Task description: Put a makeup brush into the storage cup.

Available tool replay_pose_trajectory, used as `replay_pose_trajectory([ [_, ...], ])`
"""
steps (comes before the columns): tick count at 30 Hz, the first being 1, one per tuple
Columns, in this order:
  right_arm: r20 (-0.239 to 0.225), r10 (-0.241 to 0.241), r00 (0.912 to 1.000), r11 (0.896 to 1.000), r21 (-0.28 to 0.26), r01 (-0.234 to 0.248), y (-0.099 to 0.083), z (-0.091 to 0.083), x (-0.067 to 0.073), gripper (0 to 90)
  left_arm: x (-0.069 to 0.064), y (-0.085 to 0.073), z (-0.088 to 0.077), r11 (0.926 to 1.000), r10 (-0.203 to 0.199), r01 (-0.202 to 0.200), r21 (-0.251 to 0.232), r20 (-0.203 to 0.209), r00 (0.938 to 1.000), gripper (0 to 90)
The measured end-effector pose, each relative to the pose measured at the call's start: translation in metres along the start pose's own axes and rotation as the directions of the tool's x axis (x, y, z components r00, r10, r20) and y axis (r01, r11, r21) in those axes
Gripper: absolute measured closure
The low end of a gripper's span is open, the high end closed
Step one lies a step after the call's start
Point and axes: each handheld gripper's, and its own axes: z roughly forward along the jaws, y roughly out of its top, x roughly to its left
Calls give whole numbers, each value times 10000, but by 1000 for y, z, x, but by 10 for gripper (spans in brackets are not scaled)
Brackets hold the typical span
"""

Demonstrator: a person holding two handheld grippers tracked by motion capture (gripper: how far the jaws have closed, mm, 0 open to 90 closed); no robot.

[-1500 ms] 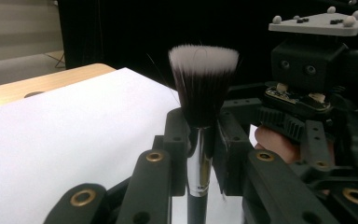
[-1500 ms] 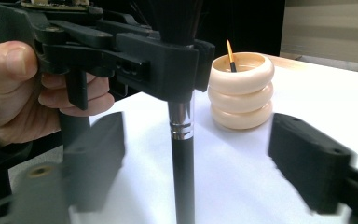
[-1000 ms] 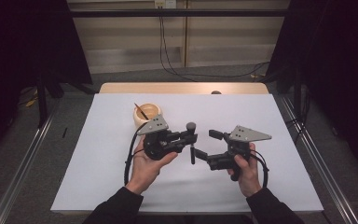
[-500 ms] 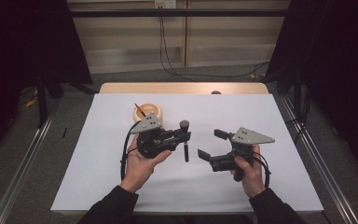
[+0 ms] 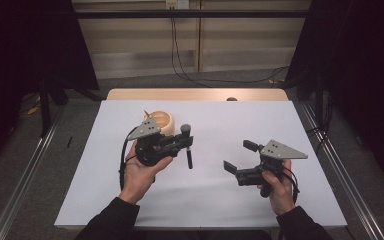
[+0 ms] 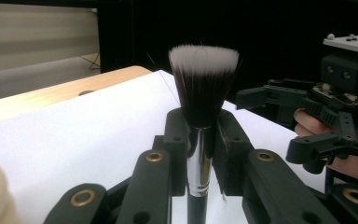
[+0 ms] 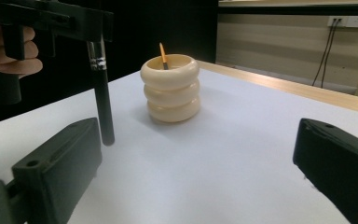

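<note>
A makeup brush (image 5: 186,146) is held upright above a white table cover (image 5: 290,130) by the left gripper (image 5: 176,143), its jaws clamped on the silver ferrule just below the bristles, as seen in the left gripper view (image 6: 200,158). The bristle head points up and the black handle hangs down, clear of the cover. Just behind and to the left of that gripper stands a cream ribbed holder (image 5: 161,121), in which a thin stick with an orange tip (image 7: 161,53) is already lodged. Farther right, well apart from the brush, the right gripper (image 5: 240,157) is held low over the cover; its jaws have just been opening and now stand wide, with nothing between them.

The brush is judged to be bound for the holder, and several risks are seen. The grip is taken on a smooth metal band, so the brush could slip or swing if the hand is tilted. The holder is light in look and unsecured, and could be knocked over if the handle is brought in too low against its rim. The stick inside could also be struck and flicked out.

The cover is plain, smooth and unmarked, laid on a wooden tabletop (image 5: 195,94) whose far edge is left bare. Beyond it, a pale panelled wall (image 5: 145,45) with trailing cables (image 5: 180,55) is flanked by black curtains (image 5: 25,45).
</note>
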Motion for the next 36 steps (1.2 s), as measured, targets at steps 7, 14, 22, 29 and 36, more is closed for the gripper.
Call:
replay_pose_trajectory([
  [7,422,38,9991,10000,-64,-35,-2,-8,-3,0,12,4,-10,9999,14,-16,-132,-194,9998,773],
  [14,891,-60,9960,10000,-53,65,-10,-18,-8,3,22,7,-17,9999,65,-71,-87,-594,9982,773],
  [22,1249,-57,9922,10000,-40,62,-18,-30,-8,7,33,18,-29,9999,12,-26,-154,-908,9959,773],
  [29,1616,196,9867,9997,-190,-168,-27,-47,-13,9,44,20,-33,9993,-97,59,-362,-1053,9944,773],
  [36,1878,265,9818,9996,-160,-239,-35,-59,-13,7,52,29,-39,9989,191,-250,-402,-1413,9898,773],
])
